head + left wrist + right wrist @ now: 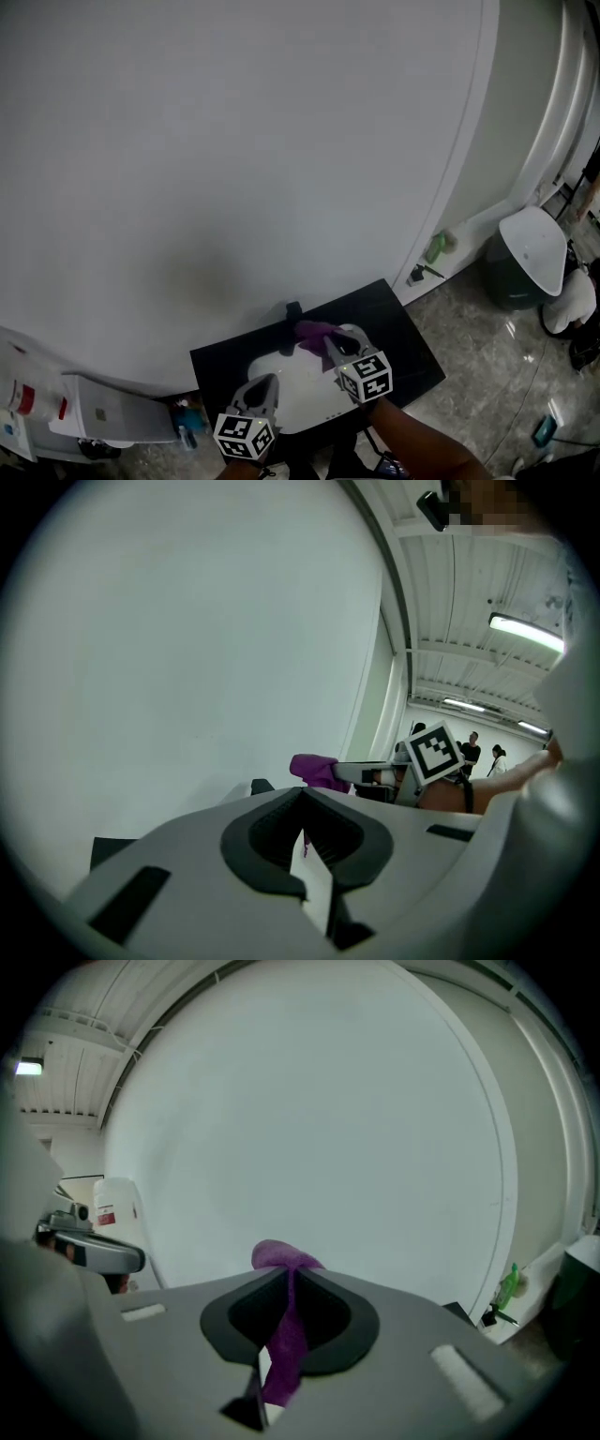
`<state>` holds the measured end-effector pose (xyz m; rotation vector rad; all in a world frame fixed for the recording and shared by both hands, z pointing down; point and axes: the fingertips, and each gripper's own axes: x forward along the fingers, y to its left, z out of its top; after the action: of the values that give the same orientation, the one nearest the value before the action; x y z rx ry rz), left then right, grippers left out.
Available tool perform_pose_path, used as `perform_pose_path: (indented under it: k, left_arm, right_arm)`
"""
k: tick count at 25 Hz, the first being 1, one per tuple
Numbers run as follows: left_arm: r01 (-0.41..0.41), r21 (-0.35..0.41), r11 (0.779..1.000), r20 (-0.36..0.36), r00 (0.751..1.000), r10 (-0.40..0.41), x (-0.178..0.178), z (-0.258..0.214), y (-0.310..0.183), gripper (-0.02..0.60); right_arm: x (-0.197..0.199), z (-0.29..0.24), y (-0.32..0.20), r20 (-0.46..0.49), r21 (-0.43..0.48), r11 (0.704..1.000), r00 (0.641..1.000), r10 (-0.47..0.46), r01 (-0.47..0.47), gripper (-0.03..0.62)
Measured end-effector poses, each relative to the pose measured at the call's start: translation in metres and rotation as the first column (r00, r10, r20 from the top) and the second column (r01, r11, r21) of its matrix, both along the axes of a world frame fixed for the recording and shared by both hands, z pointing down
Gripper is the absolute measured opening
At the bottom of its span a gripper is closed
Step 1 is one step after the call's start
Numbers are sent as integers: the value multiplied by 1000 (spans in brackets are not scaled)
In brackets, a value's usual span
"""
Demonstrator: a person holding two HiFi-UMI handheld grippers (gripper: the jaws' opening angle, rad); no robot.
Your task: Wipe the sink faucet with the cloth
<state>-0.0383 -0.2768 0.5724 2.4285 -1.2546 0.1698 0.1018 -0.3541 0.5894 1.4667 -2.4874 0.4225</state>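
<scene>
- Your left gripper point(265, 382) sits low over the sink point(305, 394), back from the wall point(234, 141). Its own view shows the jaws pressed together with nothing between them.
- Only that view shows your right gripper point(340, 773) from the side, marker cube point(436, 752) on top, with people point(473, 749) standing far behind it. The head view shows none of them.
- Only the head view shows the faucet point(292, 310). It is a dark stub at the back edge of the black counter point(408, 337), against the wall.
- The purple cloth point(315, 329) is just right of the faucet. Whether they touch cannot be told.
- Your right gripper pinches the cloth, jaws closed on it. Its own view shows what the head view hides. The cloth runs as a narrow strip between the jaws, long axis along them, and a bunched end pokes past the tips toward the wall.
- In the head view that bunched end points up and left, toward the faucet.
- Far right, a green bottle point(438, 246) stands at the foot of the wall, in both the head view and the right gripper view. A bin point(525, 258) stands beyond it.
</scene>
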Motion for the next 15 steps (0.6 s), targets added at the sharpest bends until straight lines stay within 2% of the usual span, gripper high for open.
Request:
perform_pose_path:
  k: [3, 6, 9, 15]
  left_arm:
    - [44, -16, 999, -3, 999, -44, 6, 11, -21, 5]
    - [76, -33, 997, 19, 997, -76, 13, 28, -37, 5]
    - [101, -30, 994, 37, 994, -100, 19, 42, -53, 5]
    - [133, -43, 990, 27, 991, -132, 18, 60, -72, 5]
  right_arm:
    - [11, 33, -51, 1, -18, 1000, 1000, -10, 10, 29]
    - [11, 72, -88, -37, -43, 997, 998, -59, 57, 29]
    - [-1, 108, -106, -80, -74, 991, 990, -117, 111, 29]
    - [-32, 170, -111, -143, -149, 969, 965, -218, 197, 29]
